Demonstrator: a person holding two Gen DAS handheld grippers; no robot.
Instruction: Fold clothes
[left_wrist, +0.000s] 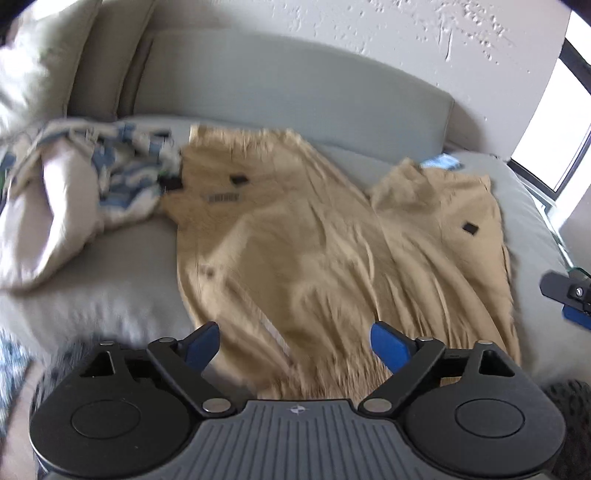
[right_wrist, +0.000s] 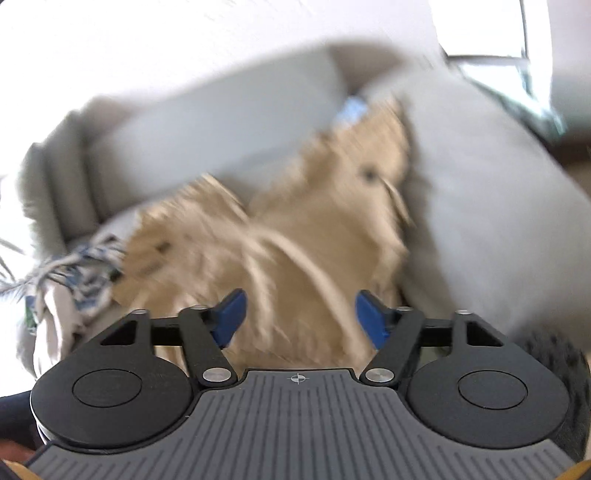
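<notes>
Hovering low over the near hem, the left gripper has its blue fingers spread wide with nothing between them. The right gripper likewise holds its fingers apart and empty, though its view is badly blurred. Beyond them tan shorts lie flat across the grey sofa cushion, legs fanning toward 12 and 2 o'clock. At 10 o'clock a crumpled blue-and-white garment touches the shorts' edge.
</notes>
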